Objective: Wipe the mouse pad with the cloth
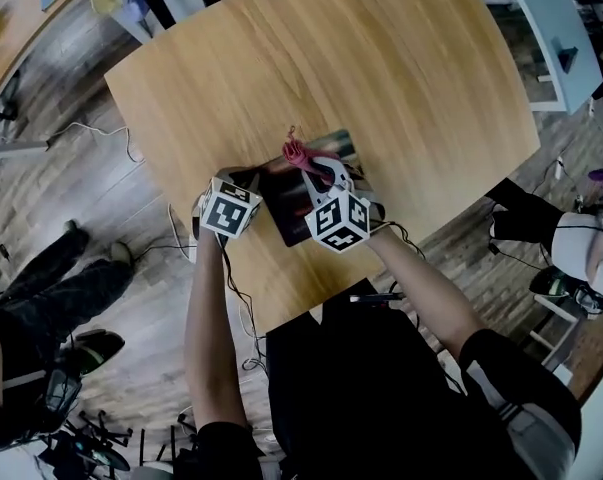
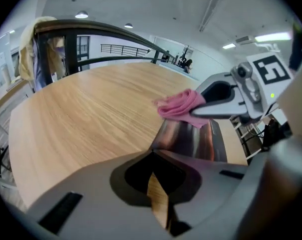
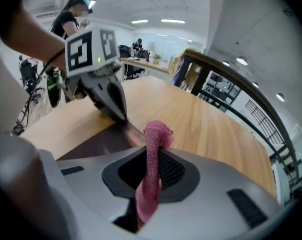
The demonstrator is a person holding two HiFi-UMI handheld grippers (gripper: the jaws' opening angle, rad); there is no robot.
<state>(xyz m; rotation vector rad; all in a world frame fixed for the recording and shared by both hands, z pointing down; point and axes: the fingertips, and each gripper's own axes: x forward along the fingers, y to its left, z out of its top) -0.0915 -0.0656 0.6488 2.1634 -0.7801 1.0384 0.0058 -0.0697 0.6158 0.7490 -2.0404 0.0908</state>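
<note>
A dark, glossy mouse pad point(image 1: 293, 200) lies near the front edge of the wooden table point(image 1: 401, 88). My right gripper point(image 1: 303, 160) is shut on a pink cloth point(image 1: 295, 151), which hangs bunched over the pad's far edge. From the right gripper view the cloth point(image 3: 155, 134) runs up between the jaws, with the pad point(image 3: 98, 143) below. My left gripper point(image 1: 255, 181) is shut, its tips down on the pad's left edge. Its own view shows the tips point(image 2: 152, 155) at the pad point(image 2: 191, 139), with the right gripper point(image 2: 207, 107) and cloth point(image 2: 178, 105) ahead.
The table spreads wide and bare beyond the pad. A seated person's legs point(image 1: 51, 278) are at the left, and another person point(image 1: 581, 248) is at the right. A white desk point(image 1: 546, 28) stands at the back right. Cables point(image 1: 101, 133) trail on the floor.
</note>
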